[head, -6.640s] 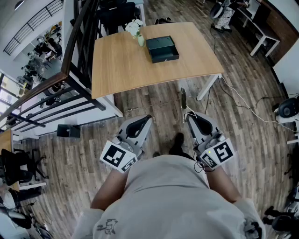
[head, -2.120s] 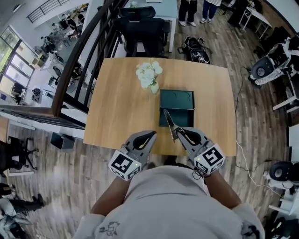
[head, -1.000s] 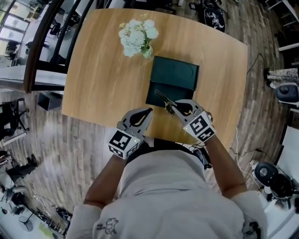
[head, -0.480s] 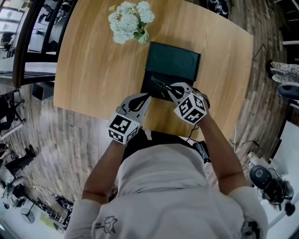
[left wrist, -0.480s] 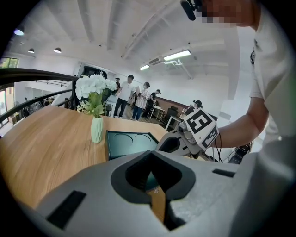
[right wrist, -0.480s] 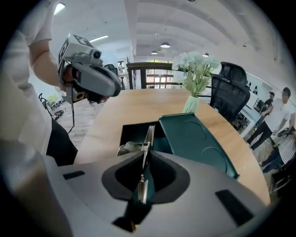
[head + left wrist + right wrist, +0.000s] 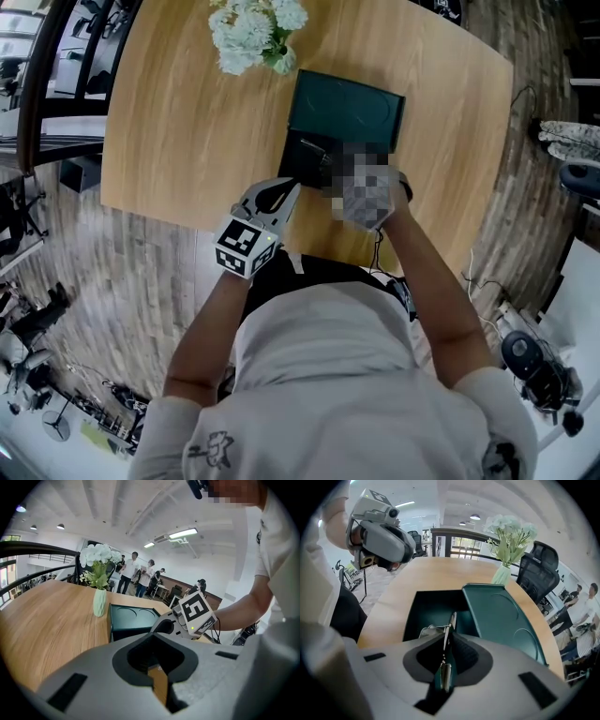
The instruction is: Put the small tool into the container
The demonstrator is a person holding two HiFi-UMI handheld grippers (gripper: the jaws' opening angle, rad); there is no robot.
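Note:
The container is a dark green box (image 7: 432, 605) with its lid (image 7: 501, 616) open and lying flat behind it on the wooden table (image 7: 178, 122). My right gripper (image 7: 446, 641) is shut on the small tool (image 7: 451, 620), a slim metal piece with green handles. It points down into the box's open tray, where another metal part (image 7: 425, 631) lies. In the head view a patch covers most of the right gripper over the box (image 7: 305, 157). My left gripper (image 7: 284, 190) hovers at the box's near left corner, shut and holding nothing.
A pale green vase of white flowers (image 7: 251, 28) stands on the table left of the lid. The near table edge runs just below both grippers. Chairs and several people are in the room beyond the table, and a black railing lies to the left.
The person has walked up to the table. In the last second the right gripper carried the tool forward and down over the open box. The left gripper stayed near the box's near left corner.

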